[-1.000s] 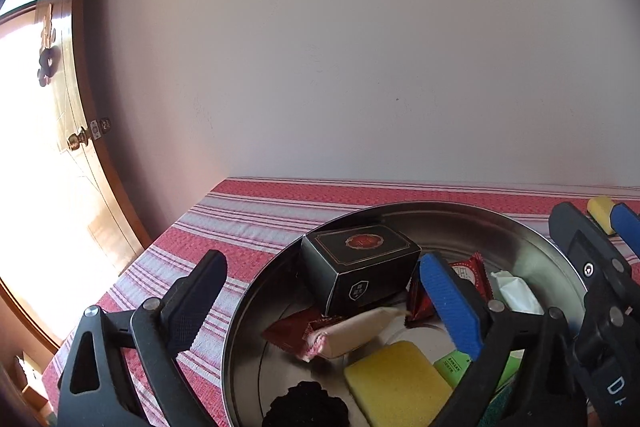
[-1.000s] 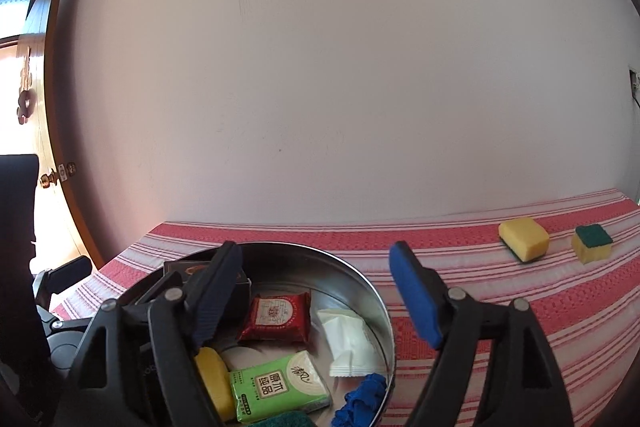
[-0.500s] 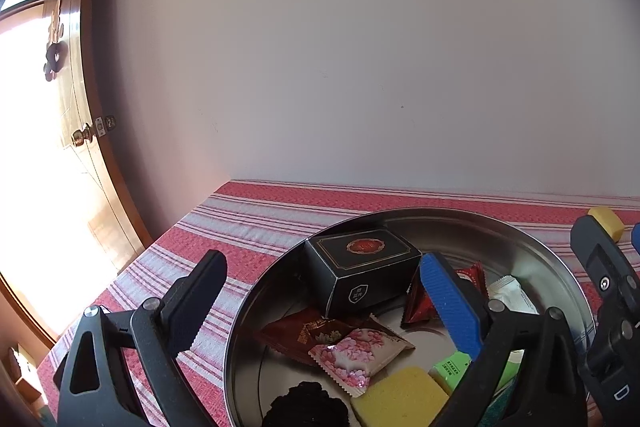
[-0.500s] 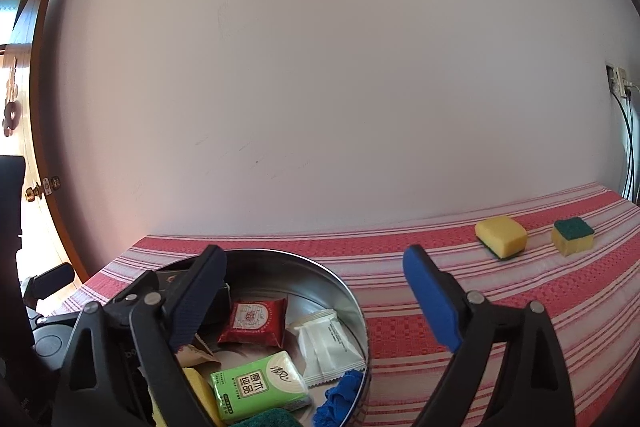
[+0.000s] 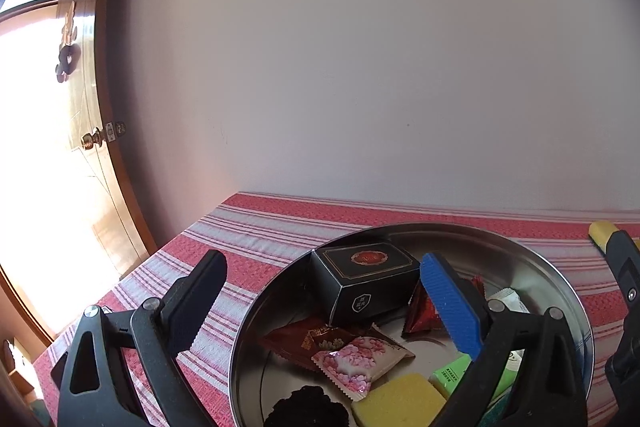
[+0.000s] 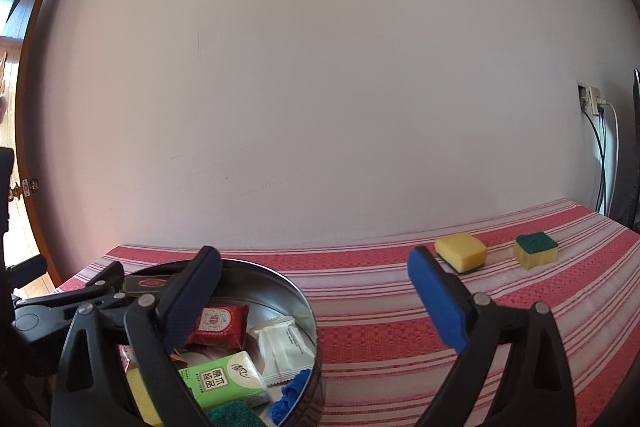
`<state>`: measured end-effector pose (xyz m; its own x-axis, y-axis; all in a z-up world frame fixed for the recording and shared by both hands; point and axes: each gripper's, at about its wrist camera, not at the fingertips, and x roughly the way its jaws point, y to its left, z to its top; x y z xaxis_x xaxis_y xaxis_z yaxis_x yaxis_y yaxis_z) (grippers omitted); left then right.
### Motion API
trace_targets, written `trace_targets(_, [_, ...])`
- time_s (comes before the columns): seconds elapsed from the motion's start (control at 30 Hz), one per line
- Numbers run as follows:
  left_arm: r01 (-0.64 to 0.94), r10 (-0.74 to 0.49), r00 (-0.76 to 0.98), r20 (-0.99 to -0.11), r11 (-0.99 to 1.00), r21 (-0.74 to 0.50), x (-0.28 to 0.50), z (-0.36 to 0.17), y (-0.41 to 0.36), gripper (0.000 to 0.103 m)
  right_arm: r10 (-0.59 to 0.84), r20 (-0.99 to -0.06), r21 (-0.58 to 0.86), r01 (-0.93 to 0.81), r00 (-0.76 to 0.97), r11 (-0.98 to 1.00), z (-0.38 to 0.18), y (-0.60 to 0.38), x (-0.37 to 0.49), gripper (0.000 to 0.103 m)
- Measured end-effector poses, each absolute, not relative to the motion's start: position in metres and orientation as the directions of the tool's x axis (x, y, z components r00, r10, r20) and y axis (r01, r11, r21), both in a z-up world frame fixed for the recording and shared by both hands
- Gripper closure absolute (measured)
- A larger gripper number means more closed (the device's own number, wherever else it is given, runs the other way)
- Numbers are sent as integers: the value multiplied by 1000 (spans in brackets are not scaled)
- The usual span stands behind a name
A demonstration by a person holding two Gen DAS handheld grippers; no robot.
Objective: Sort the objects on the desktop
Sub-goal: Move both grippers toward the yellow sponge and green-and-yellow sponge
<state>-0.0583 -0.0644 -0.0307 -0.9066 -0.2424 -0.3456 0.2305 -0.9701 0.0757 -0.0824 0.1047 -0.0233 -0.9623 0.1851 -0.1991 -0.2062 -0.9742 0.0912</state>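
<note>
Sorting: I am holding my right hand-held gripper [image 6: 314, 291] wide, jaws just opened and empty, aiming at two sponges [image 6: 461, 252] left on the tabletop [image 6: 380, 327] beside the filled tin [image 6: 308, 311].

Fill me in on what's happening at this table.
A person is sorting desktop objects with two tools. The left hand-held gripper hangs open over the round metal tin, which holds a black box, snack packets and a sponge. The right hand-held gripper has just been opening its jaws, with nothing between them. Two sponges, a yellow one and a green-topped one, lie on the striped cloth.
</note>
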Motion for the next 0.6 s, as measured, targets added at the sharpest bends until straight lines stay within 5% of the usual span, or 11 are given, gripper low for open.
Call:
trace_targets(0.2, [155,-119,-943,-311,-983,-94,-34,-33,-66,4,218,-198,95,-240,-956,-966,-25,117,-70,3])
trace_targets(0.6, [90,-87,-944,-317,-996,8,-23,-45,-28,4,271,-243,94,-301,-931,-949,-28,134,-60,3])
